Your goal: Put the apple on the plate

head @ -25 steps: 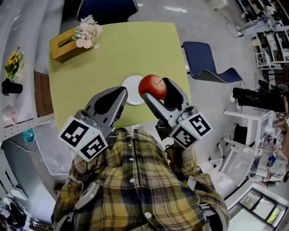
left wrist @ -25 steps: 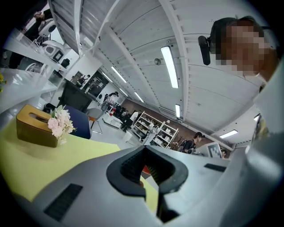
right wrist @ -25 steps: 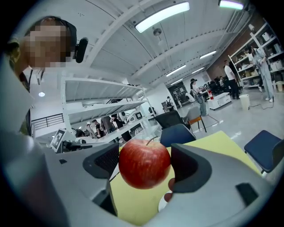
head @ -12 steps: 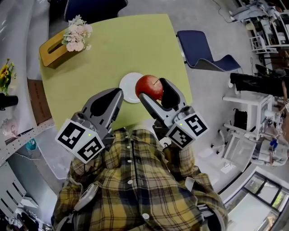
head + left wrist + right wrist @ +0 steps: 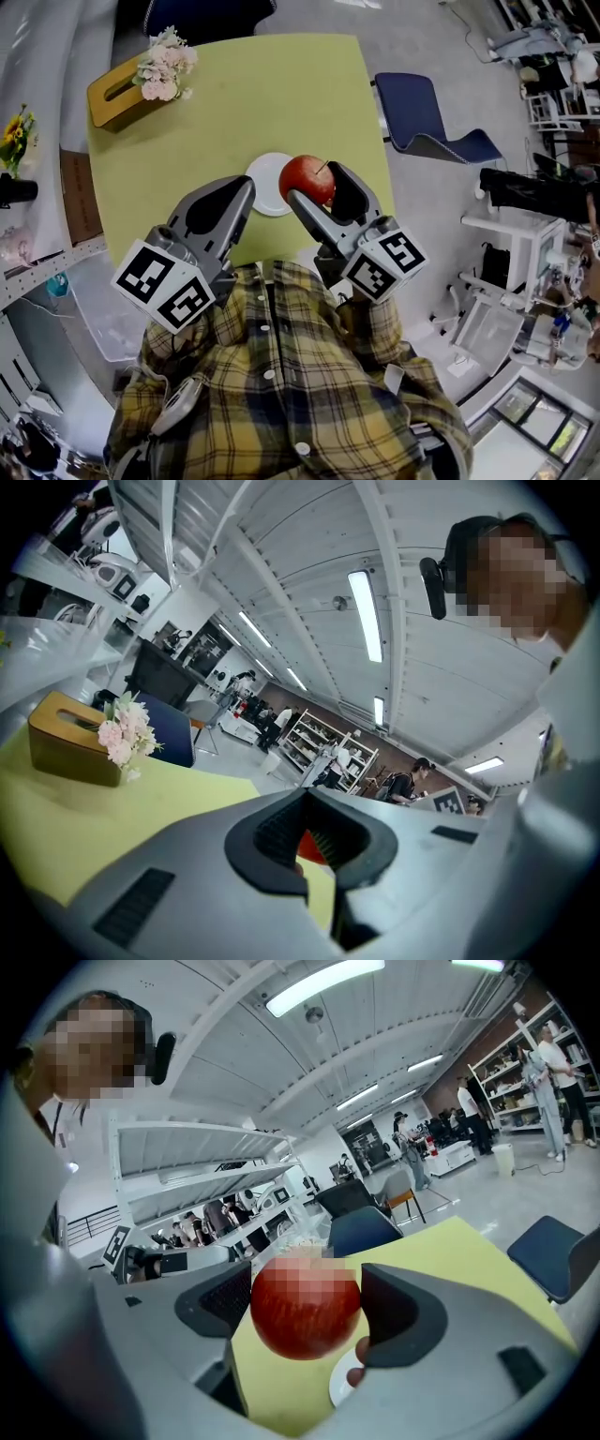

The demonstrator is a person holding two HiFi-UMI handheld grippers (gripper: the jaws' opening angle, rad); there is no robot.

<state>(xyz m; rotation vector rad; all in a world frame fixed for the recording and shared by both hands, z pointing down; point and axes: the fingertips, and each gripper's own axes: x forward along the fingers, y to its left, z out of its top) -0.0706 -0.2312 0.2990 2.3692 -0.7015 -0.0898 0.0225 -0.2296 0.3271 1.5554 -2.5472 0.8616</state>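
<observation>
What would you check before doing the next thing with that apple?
1. Apple gripped between the right gripper's jaws: ok.
2. Plate bare where it shows: ok.
3. Apple centred over the plate: cannot tell; the head view shows it over the plate's right edge.
4. Apple's height above the plate: cannot tell.
5. Left gripper shut and empty: ok.
6. Box with flowers well away from the plate: ok.
</observation>
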